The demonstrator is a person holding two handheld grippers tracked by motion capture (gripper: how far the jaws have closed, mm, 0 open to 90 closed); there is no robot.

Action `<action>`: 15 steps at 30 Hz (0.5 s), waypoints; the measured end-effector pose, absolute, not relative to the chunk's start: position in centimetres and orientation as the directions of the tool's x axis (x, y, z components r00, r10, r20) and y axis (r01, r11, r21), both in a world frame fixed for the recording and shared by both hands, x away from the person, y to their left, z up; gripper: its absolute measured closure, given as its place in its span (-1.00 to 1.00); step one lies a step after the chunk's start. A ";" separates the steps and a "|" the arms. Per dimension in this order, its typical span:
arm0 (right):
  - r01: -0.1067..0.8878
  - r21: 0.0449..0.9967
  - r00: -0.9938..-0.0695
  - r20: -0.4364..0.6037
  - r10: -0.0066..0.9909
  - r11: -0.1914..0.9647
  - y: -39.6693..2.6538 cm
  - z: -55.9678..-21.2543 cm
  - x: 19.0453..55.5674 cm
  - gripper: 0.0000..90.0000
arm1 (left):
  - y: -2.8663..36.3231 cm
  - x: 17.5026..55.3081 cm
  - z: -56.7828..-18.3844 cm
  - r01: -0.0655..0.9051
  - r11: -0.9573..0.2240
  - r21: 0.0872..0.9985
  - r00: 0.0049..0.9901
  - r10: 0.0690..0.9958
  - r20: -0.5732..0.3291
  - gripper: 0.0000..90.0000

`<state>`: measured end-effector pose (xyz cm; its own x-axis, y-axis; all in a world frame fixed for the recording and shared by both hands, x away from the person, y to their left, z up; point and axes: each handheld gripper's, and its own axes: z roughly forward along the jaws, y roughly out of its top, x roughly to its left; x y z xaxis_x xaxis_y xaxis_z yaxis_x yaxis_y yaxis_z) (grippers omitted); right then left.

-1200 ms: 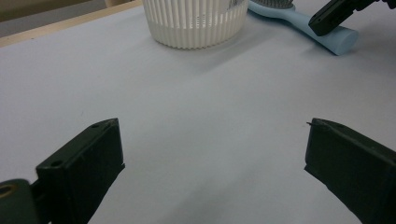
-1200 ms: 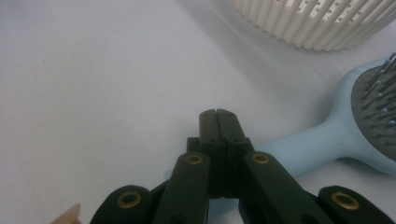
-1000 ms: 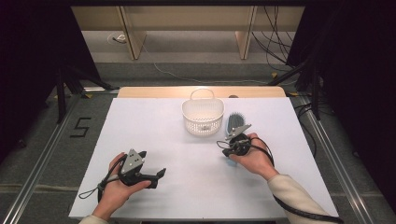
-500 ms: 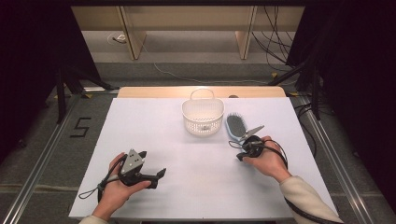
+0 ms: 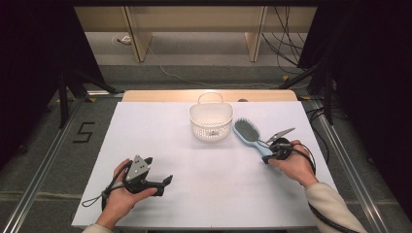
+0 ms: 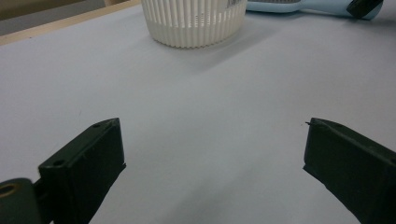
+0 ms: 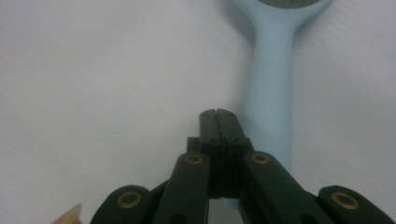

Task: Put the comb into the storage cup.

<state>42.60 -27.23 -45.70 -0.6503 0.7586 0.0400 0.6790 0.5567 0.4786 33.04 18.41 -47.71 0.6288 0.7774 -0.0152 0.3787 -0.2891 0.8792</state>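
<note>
White table cover (image 5: 204, 194) is seen from the high view: light-blue plastic hairbrush (image 5: 252, 137) beside white ribbed plastic basket (image 5: 211, 122). Left gripper (image 6: 210, 172) is spread, empty. Right gripper (image 7: 218, 116), clenched empty over the handle, could push it away.
</note>
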 end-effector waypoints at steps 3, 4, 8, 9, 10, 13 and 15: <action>0.695 0.485 -0.629 0.050 0.776 0.532 -27.9 -45.8 42.7 1.00 | 18.4 33.0 -47.7 0.379 -0.289 0.879 0.629 0.778 -0.015 -0.90; 0.693 0.487 -0.627 0.044 0.778 0.531 -28.0 -45.8 42.7 1.00 | 18.4 33.0 -47.7 0.379 -0.290 0.879 0.628 0.778 -0.014 -0.90; 0.681 0.504 -0.632 0.038 0.774 0.531 -28.2 -45.8 42.7 1.00 | 18.4 33.0 -47.7 0.379 -0.289 0.879 0.627 0.779 -0.013 -0.90; 0.680 0.512 -0.630 0.043 0.775 0.525 -28.2 -45.8 42.7 1.00 | 18.4 33.1 -47.7 0.378 -0.289 0.879 0.627 0.779 -0.013 -0.90; 0.680 0.522 -0.627 0.052 0.778 0.514 -28.2 -45.7 42.6 1.00 | 18.5 33.1 -47.7 0.379 -0.289 0.879 0.626 0.779 -0.014 -0.90; 0.663 0.560 -0.634 0.067 0.770 0.497 -28.3 -45.5 42.4 1.00 | 18.5 33.1 -47.7 0.379 -0.288 0.880 0.626 0.780 -0.014 -0.90; 0.630 0.625 -0.643 0.088 0.761 0.460 -28.6 -45.5 42.1 0.87 | 18.5 33.1 -47.7 0.379 -0.287 0.880 0.625 0.781 -0.014 -0.90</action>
